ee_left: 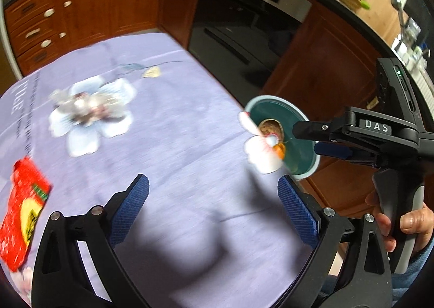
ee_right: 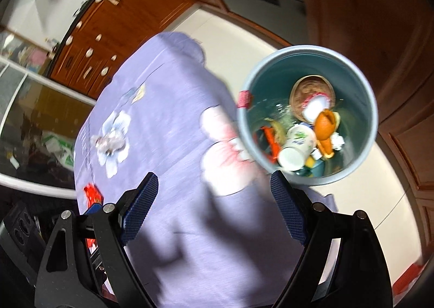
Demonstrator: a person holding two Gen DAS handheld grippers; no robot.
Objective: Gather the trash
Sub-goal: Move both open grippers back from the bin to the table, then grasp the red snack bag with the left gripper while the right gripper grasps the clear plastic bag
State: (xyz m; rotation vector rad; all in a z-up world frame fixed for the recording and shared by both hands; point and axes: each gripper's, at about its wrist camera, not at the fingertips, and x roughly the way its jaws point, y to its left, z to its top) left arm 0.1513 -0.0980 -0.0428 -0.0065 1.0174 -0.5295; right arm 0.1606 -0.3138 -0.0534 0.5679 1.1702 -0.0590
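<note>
- Trash is split: much already lies in the bin (ee_right: 309,120), and some is left on the table (ee_left: 176,145).
- Table first: it carries a purple flowered cloth, and the bin stands off its edge on the floor, just beside it.
- Red packet (ee_left: 23,215) lies near the cloth's edge, close to my left tongs (ee_left: 214,210); it could slide off if I nudge it.
- Crumpled wrapper (ee_left: 86,105) sits mid-table on a printed flower, well apart from both tongs; being light, it may squirt from the pads.
- Small yellowish scrap (ee_left: 152,72) lies farther back, too blurred to identify.
- Left tongs are wide and empty; right tongs (ee_right: 214,205) likewise wide, holding nothing.
</note>
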